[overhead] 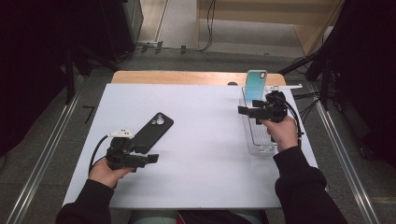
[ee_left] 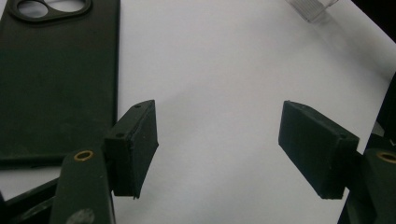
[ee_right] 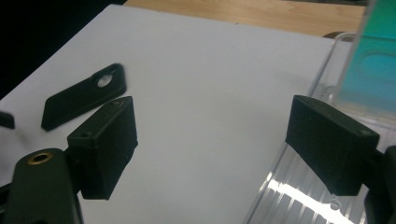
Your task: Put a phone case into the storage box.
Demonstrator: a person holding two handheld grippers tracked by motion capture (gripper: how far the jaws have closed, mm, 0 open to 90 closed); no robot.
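The black phone case point(overhead: 153, 130) lies flat on the white bench point(overhead: 201, 154), just beside the left hand-held gripper point(overhead: 152, 159), whose jaws stand apart and empty. I would slide them level around the case's long edges. The right hand-held gripper point(overhead: 243, 111), also apart and holding nothing, hovers at the clear tray point(overhead: 256, 140) with the teal phone case point(overhead: 255, 86).

White table point(overhead: 201, 154) carries a black phone case point(overhead: 154, 131) and clear tray point(overhead: 254, 140)

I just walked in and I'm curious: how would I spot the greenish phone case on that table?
Find the white table, then the clear plastic rack near its right edge. The teal phone case stands upright at the rack's far end, unlike the black phone case, which lies flat on the left.
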